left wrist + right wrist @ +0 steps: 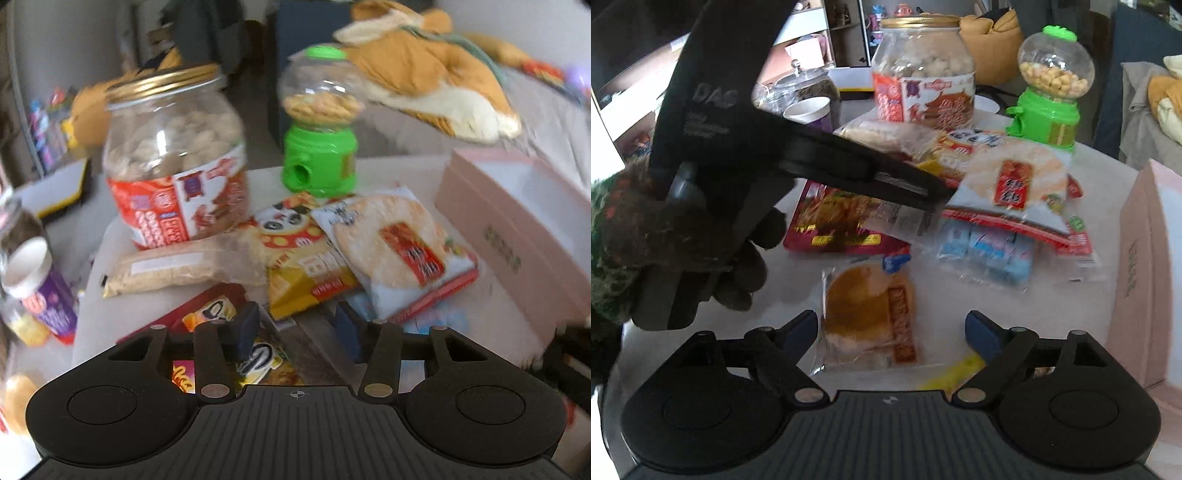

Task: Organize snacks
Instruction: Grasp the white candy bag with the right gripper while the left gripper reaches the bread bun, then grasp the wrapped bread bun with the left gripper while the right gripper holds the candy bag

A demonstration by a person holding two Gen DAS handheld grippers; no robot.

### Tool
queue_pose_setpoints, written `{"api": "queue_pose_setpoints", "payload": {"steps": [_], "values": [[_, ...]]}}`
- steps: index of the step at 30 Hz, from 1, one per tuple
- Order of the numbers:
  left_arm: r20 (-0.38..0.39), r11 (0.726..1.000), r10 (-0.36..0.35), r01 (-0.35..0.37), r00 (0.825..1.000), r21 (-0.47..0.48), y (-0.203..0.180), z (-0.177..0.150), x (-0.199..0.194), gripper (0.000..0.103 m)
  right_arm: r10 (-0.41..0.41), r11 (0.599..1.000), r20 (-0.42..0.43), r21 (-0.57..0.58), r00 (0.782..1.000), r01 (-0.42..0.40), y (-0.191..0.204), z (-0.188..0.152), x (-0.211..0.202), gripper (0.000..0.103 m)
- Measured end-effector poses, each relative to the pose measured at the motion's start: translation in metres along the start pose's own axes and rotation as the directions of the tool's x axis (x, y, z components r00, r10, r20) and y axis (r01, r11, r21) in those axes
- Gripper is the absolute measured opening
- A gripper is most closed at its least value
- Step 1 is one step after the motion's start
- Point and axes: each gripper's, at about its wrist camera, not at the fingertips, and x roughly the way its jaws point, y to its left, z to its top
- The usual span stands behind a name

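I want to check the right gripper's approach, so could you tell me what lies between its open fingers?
In the right wrist view, the wrapped round bun lies on the table between the right gripper fingers, nearer the left one, untouched.

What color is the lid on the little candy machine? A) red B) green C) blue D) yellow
B: the candy machine has a bright green lid and a green base under its clear globe.

Jumbled snack packets (bun apart)
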Motion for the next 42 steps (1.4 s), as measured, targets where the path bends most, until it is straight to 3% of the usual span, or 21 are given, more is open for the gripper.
{"api": "queue_pose_setpoints", "payload": {"steps": [2,4,8,9,11,14,17,20,23,24,26,29,31,34,38,42], "values": [[0.005,1.0,-0.007,0.007,1.0,0.019,-0.003,-0.007,-0.009,0.046,-0.037,0.997,0.018,-0.063,0.999,0.038,0.009,-0.005,-0.001,0.084],[0.006,0.999,-0.034,0.034,0.999,-0.001,-0.001,-0.012,-0.019,0.037,-0.045,0.992,0.036,-0.12,0.998,0.049,0.017,-0.011,-0.008,0.058],[0.018,0.998,-0.067,0.067,0.998,0.002,-0.014,-0.04,-0.049,0.029,0.013,0.993,0.041,-0.121,0.999,-0.008,0.013,-0.019,-0.041,0.055],[0.017,0.996,-0.086,0.086,0.996,0.004,-0.02,-0.048,-0.056,0.012,0.015,0.992,0.052,-0.126,0.999,-0.008,0.011,-0.024,-0.05,0.053],[0.013,0.989,-0.145,0.145,0.989,-0.003,-0.035,-0.063,-0.07,0.013,0.012,0.993,0.061,-0.116,0.998,-0.004,0.001,-0.037,-0.069,0.052],[-0.006,0.983,-0.185,0.185,0.983,-0.003,-0.056,-0.084,-0.08,0.016,0.007,0.996,0.063,-0.087,0.998,-0.002,-0.016,-0.059,-0.092,0.052],[0.032,0.995,-0.099,0.099,0.995,0.004,-0.071,-0.093,-0.092,0.019,-0.033,0.997,0.061,-0.069,0.998,0.037,-0.026,-0.084,-0.112,0.052],[0.104,0.994,-0.088,0.094,0.991,-0.047,-0.067,-0.084,-0.105,0.021,-0.069,0.996,0.061,-0.043,0.996,0.072,-0.036,-0.106,-0.128,0.052],[0.084,0.993,-0.081,0.088,0.993,-0.077,-0.065,-0.067,-0.099,0.023,-0.108,0.993,0.076,-0.03,0.991,0.111,-0.045,-0.121,-0.136,0.055],[0.08,0.99,-0.105,0.112,0.991,-0.084,-0.068,-0.062,-0.096,0.023,-0.115,0.993,0.075,-0.028,0.991,0.118,-0.047,-0.124,-0.136,0.057],[0.093,0.978,-0.187,0.195,0.978,-0.08,-0.08,-0.055,-0.095,0.023,-0.126,0.992,0.074,-0.013,0.989,0.127,-0.051,-0.13,-0.135,0.074],[0.085,0.948,-0.302,0.308,0.95,-0.074,-0.105,-0.046,-0.089,0.024,-0.165,0.986,0.082,-0.008,0.983,0.166,-0.054,-0.141,-0.13,0.077],[0.062,0.949,-0.301,0.305,0.952,-0.073,-0.118,-0.043,-0.084,0.026,-0.192,0.981,0.079,-0.003,0.978,0.193,-0.056,-0.148,-0.127,0.084],[0.044,0.956,-0.275,0.278,0.961,-0.094,-0.126,-0.046,-0.083,0.025,-0.175,0.984,0.079,0.044,0.981,0.172,-0.067,-0.155,-0.135,0.084],[0.014,0.95,-0.267,0.266,0.964,-0.166,-0.119,-0.064,-0.098,0.026,-0.071,0.986,0.124,0.16,0.99,0.05,-0.09,-0.158,-0.157,0.084],[-0.012,0.946,-0.267,0.26,0.964,-0.192,-0.109,-0.084,-0.122,0.026,-0.11,0.97,0.165,0.231,0.98,0.07,-0.102,-0.15,-0.161,0.084]]}}
